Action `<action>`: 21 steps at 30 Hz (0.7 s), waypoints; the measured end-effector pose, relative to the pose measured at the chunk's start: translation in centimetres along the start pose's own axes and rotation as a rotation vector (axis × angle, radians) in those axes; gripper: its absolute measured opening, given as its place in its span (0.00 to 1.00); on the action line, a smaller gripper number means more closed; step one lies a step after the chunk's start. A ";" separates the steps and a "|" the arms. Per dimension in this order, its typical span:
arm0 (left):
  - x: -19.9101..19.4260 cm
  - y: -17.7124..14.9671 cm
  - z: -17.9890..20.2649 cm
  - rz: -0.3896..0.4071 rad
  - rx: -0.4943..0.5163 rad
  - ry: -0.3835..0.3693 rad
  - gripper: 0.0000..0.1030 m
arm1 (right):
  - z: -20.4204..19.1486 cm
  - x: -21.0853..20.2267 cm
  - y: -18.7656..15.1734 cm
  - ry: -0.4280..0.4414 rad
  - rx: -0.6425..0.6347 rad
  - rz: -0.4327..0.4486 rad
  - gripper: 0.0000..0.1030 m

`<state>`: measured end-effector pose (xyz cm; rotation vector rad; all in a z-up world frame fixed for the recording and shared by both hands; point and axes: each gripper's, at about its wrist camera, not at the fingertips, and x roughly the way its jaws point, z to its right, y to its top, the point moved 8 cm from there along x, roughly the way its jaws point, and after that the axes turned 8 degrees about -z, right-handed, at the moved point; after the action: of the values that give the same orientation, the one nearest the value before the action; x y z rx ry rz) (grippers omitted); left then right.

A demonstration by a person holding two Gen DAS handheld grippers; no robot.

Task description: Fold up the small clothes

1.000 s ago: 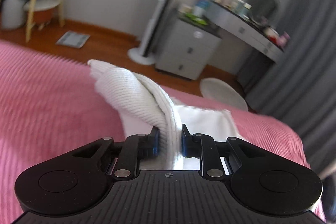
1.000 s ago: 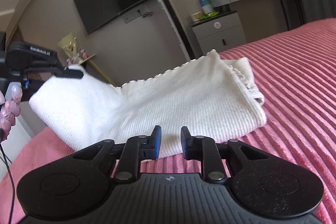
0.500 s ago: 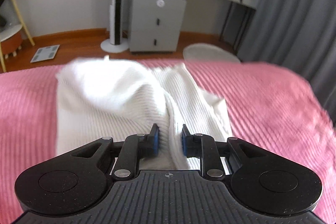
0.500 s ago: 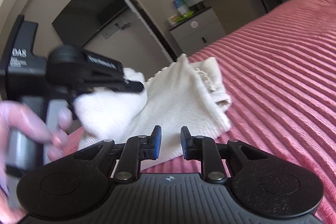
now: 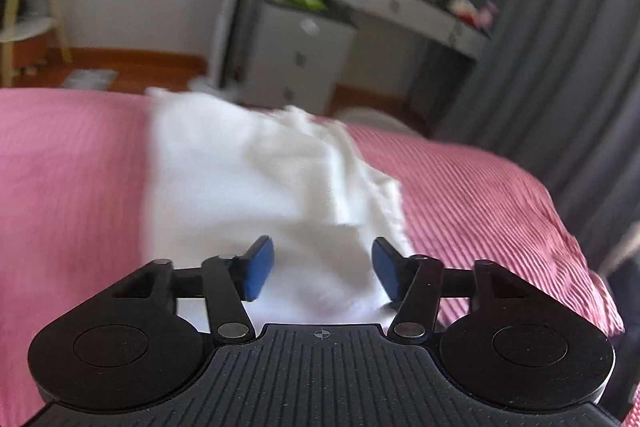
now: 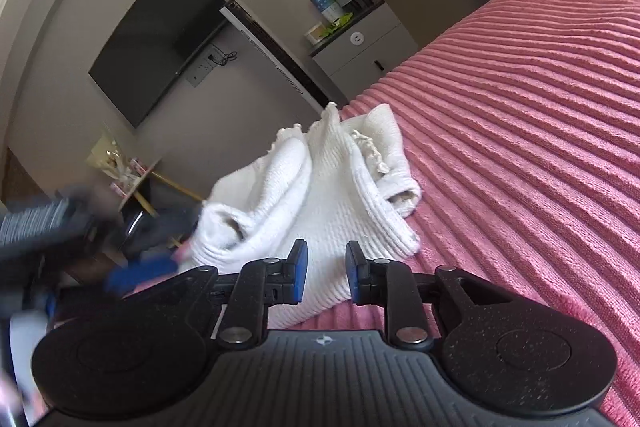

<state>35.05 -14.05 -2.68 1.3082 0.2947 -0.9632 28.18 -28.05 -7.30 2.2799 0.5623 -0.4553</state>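
Observation:
A small white knit garment (image 5: 256, 183) lies folded over itself on the pink ribbed bedspread (image 5: 472, 187). My left gripper (image 5: 322, 269) is open just above its near edge, holding nothing. In the right wrist view the garment (image 6: 332, 187) lies bunched, and my right gripper (image 6: 323, 273) hovers over its near corner with jaws narrowly apart and nothing between them. The left gripper (image 6: 140, 273) shows there blurred at the garment's left end.
The bedspread (image 6: 520, 147) stretches to the right. Past the bed's far edge stand a grey drawer unit (image 5: 300, 59), a vanity desk (image 5: 408, 7), a tower fan (image 6: 276, 51), a wall TV (image 6: 160, 39) and grey curtains (image 5: 560, 47).
My left gripper carried a pinched fold of the garment over to the right, then opened and let it drop. The garment now lies doubled over. My right gripper stayed hovering, unchanged.

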 end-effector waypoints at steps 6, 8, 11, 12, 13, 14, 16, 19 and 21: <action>-1.3 -4.3 -5.4 -0.041 -0.082 0.081 0.65 | -1.2 0.6 1.5 0.112 0.051 -0.068 0.30; -0.2 -4.9 -6.3 -0.084 -0.092 0.087 0.64 | -1.4 1.2 2.3 0.126 0.063 -0.090 0.39; 0.6 -4.6 -6.6 -0.097 -0.060 0.090 0.64 | -1.6 2.7 4.5 0.156 0.094 -0.110 0.59; 1.0 -4.4 -6.4 -0.096 -0.041 0.081 0.65 | -1.7 3.6 5.2 0.162 0.098 -0.125 0.61; 1.5 -4.2 -6.3 -0.095 -0.026 0.078 0.65 | -1.6 4.8 5.7 0.164 0.105 -0.154 0.61; 2.0 -4.3 -6.5 -0.102 -0.013 0.095 0.65 | -1.4 6.2 6.0 0.151 0.118 -0.194 0.61; 2.6 -4.1 -6.5 -0.099 -0.001 0.116 0.64 | -1.4 8.8 6.0 0.138 0.120 -0.279 0.61; 3.1 -4.1 -6.3 -0.090 0.009 0.102 0.64 | -2.3 11.1 6.7 0.112 0.074 -0.317 0.59; 3.2 -4.2 -6.2 -0.086 0.030 0.105 0.64 | -3.6 11.6 7.4 0.123 0.025 -0.312 0.49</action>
<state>35.88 -9.58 -9.46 1.3854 0.4212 -0.9755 42.33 -27.16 -6.16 2.2616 0.9870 -0.4759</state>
